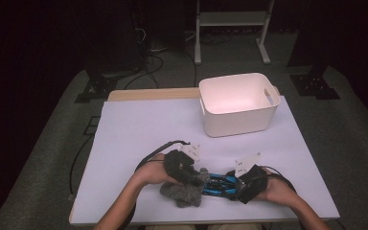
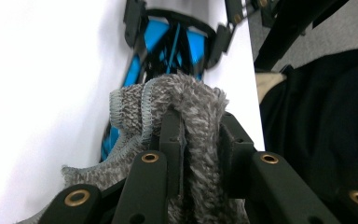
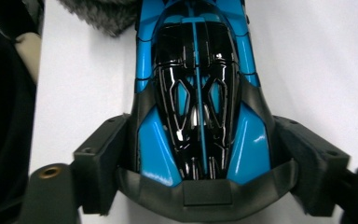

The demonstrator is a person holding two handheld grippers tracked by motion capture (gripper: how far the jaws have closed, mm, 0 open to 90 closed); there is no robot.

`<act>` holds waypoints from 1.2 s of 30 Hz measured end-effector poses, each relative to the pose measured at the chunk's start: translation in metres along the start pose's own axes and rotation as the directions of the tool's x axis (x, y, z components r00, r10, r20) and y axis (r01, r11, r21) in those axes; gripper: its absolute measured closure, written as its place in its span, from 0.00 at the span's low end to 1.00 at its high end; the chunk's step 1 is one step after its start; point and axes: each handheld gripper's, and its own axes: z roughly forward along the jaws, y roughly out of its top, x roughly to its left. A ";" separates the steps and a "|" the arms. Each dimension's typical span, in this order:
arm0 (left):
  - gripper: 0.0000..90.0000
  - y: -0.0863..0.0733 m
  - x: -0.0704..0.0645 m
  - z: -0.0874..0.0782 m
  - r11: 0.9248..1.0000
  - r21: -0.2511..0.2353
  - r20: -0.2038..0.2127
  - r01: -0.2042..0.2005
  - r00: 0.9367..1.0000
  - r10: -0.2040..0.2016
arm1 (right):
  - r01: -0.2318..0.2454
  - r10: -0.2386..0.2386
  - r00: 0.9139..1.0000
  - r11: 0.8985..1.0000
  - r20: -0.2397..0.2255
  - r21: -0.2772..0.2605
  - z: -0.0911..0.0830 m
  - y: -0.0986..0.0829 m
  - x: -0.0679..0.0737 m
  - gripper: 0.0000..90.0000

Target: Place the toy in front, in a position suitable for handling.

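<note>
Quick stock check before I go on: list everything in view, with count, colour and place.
toy car: one, blue and black, near edge of the table, between the right gripper's jaws
fuzzy cloth: one, grey, left of the car, pinched in the left gripper
bin: one, white, far right of the table, nothing visible inside
table: one, white top
left gripper: black, shut on the cloth
right gripper: black, jaws against the car's sides
hands: two, at the near edge

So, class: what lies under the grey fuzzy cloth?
One end of the blue toy car runs under the grey fuzzy cloth; the left gripper pinches a fold. How far the car reaches beneath is hidden.
</note>
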 end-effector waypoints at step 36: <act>0.83 -0.032 0.021 0.001 0.988 0.124 -0.071 0.093 0.994 -0.085 | 0.021 -0.023 1.000 0.997 -0.017 -0.079 0.006 -0.007 -0.002 0.26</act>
